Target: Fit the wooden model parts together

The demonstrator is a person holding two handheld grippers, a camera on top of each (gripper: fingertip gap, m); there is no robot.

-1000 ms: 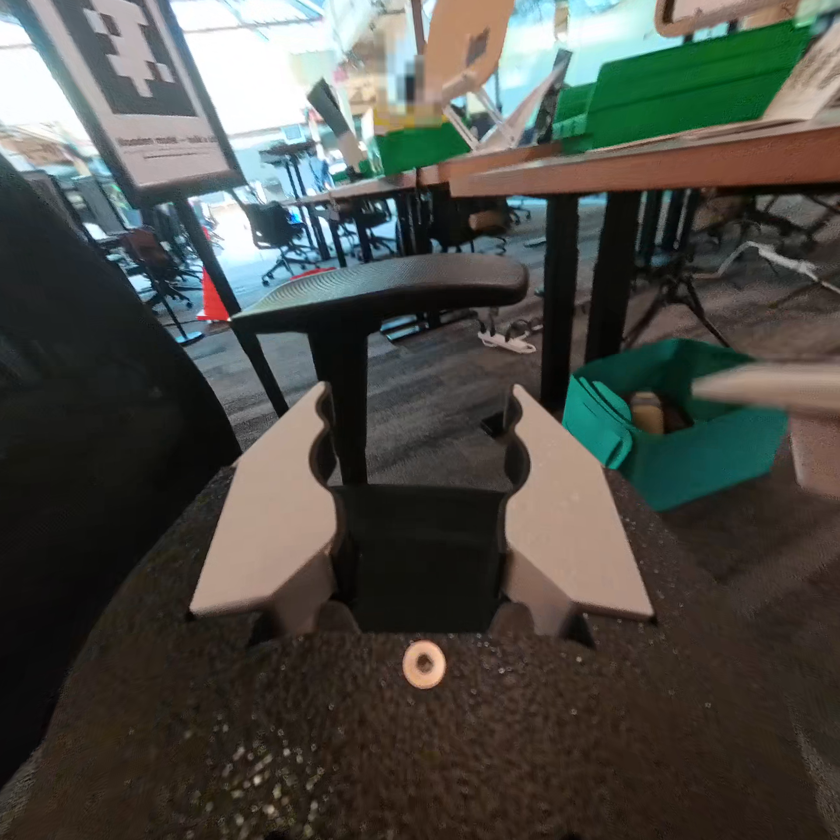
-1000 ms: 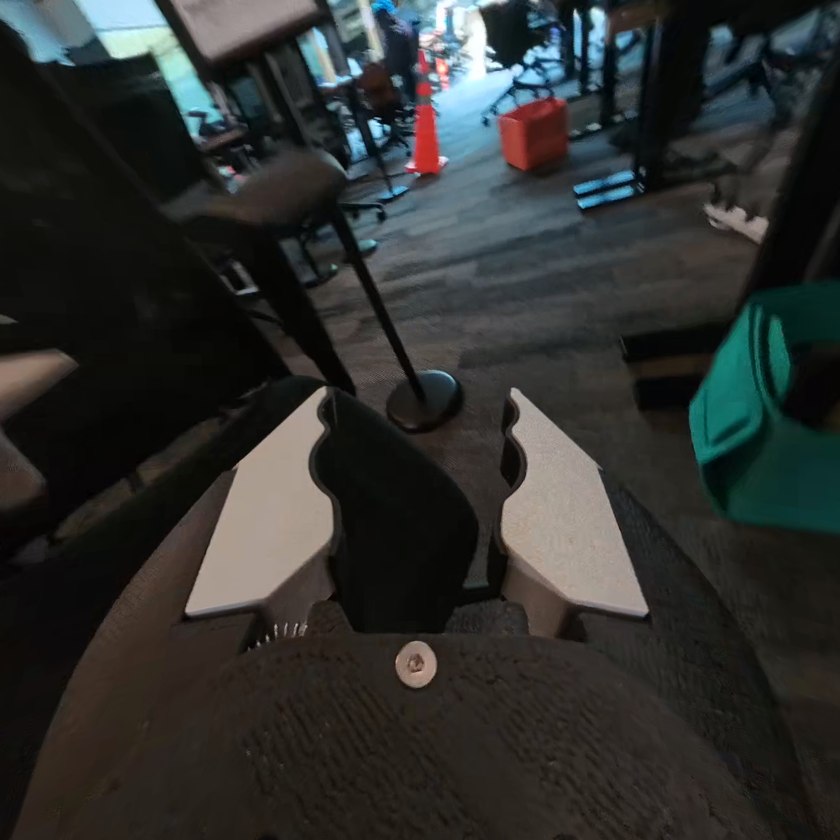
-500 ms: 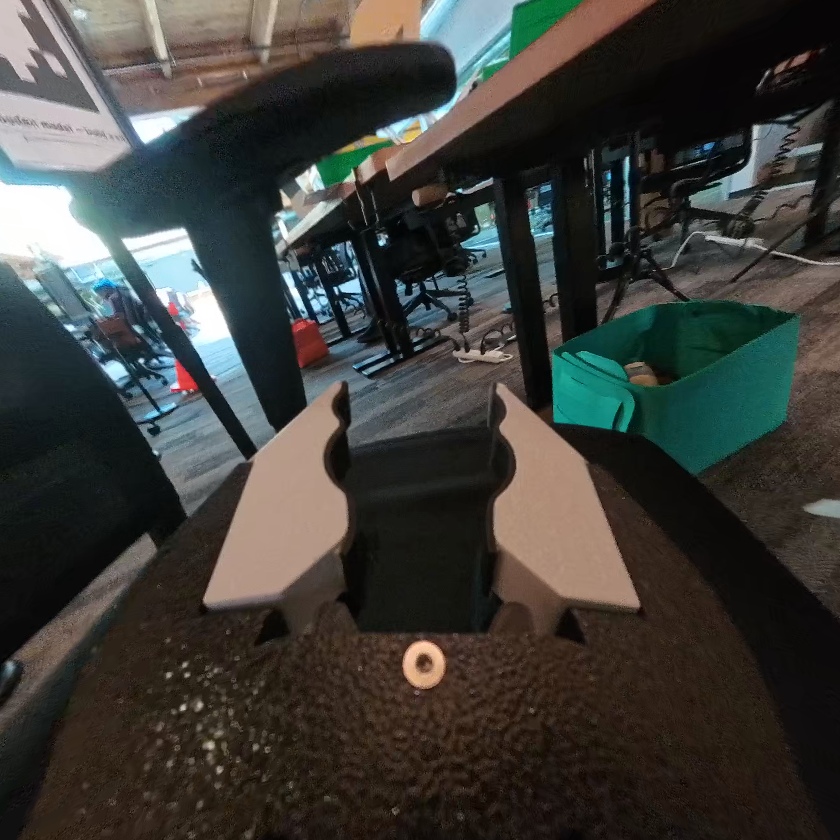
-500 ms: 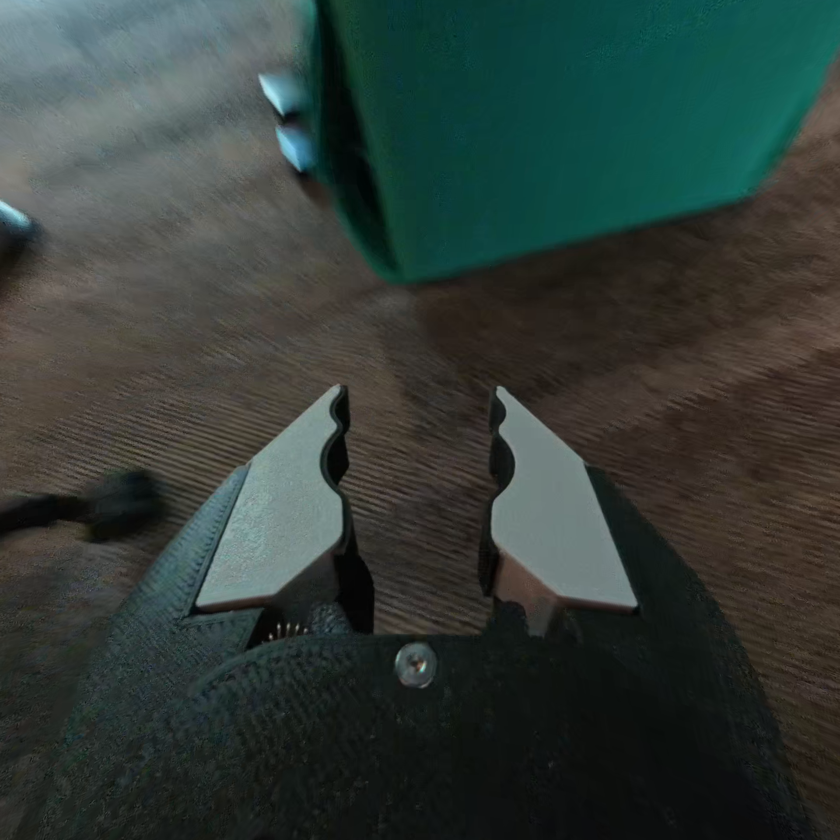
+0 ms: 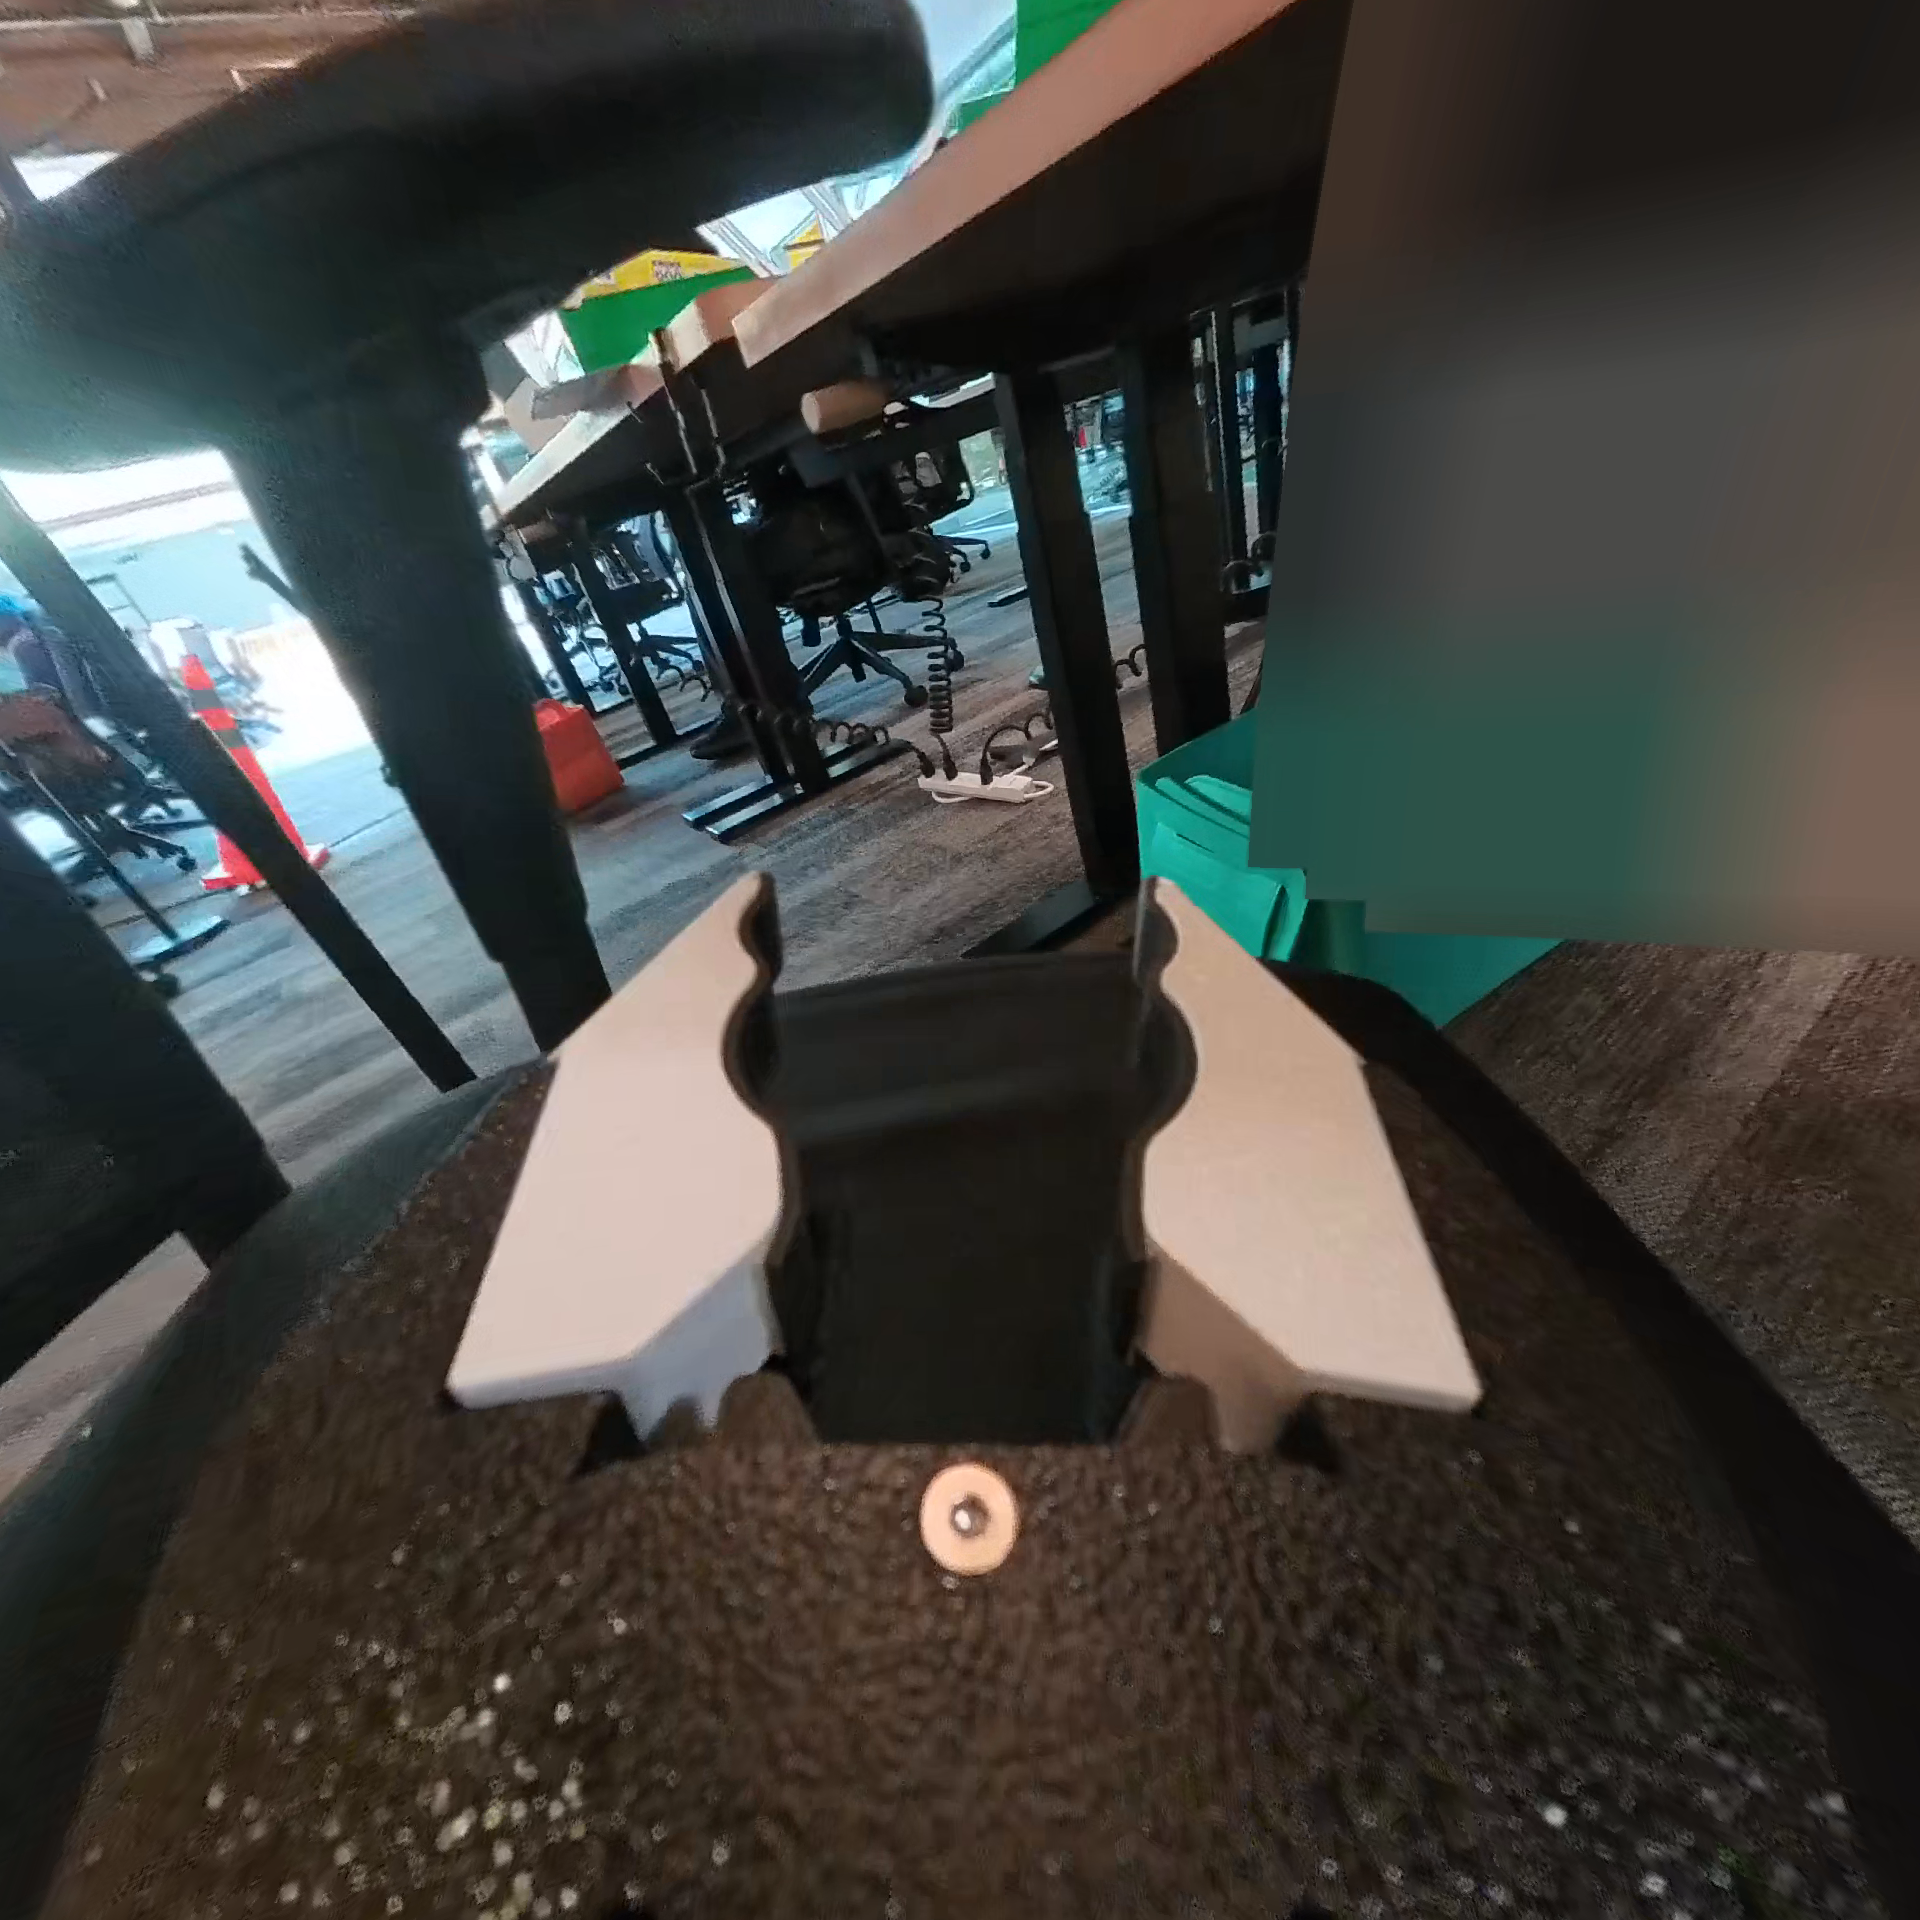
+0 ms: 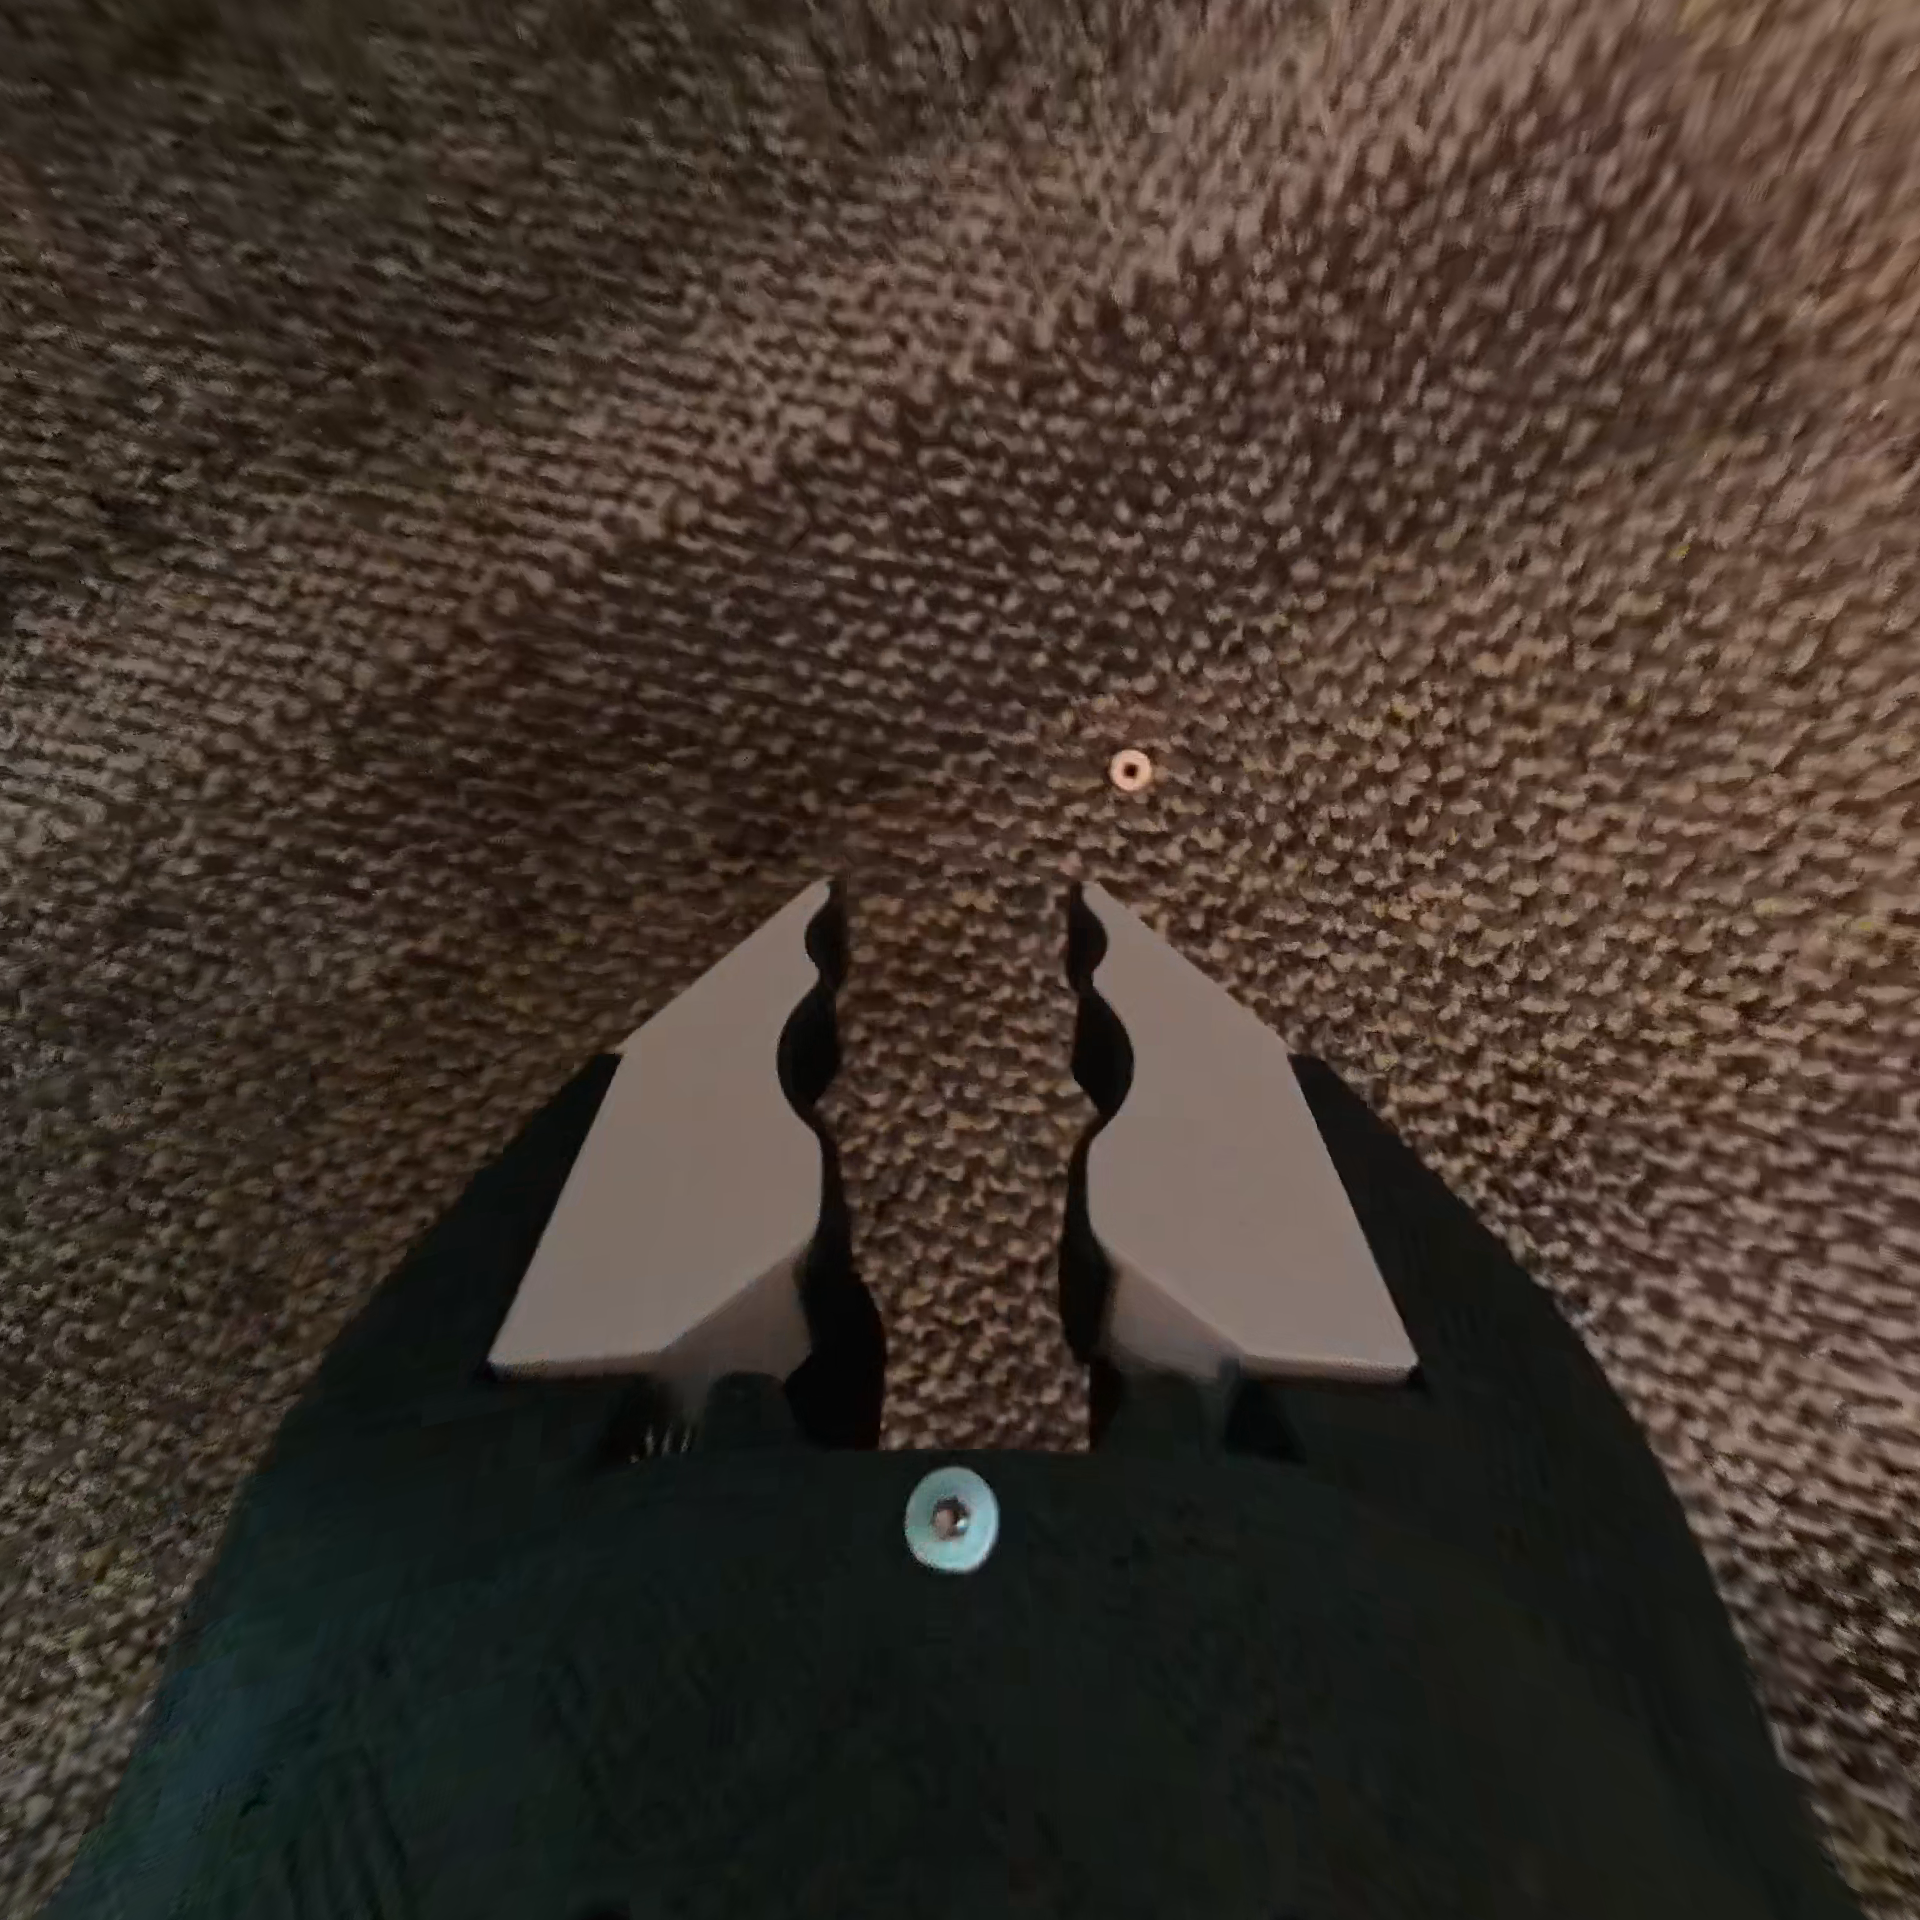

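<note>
Grey-brown carpet (image 6: 935, 436) filling right wrist view; small pale ring (image 6: 1129, 771) lying on it, just beyond and right of right gripper (image 6: 954, 894), jaws spread, gripping nothing. Left gripper (image 5: 954, 902) pointing under desks (image 5: 1039, 208), jaws parted, empty. Teal bin (image 5: 1195, 831) sitting beside desk leg. Wooden model parts not showing.

Ahead of our left claw (image 5: 954, 914), whose fingers (image 5: 644, 1164) are pale grey on a speckled black body, we see a teal bin (image 5: 1195, 842) to the right, an orange cone (image 5: 244, 790) and a red box (image 5: 571, 753) far left. Under our right claw (image 6: 954, 904), equally grey-fingered, lies mottled brown-grey carpet (image 6: 520, 520) with a tiny pale ring (image 6: 1129, 771) just ahead, right.
</note>
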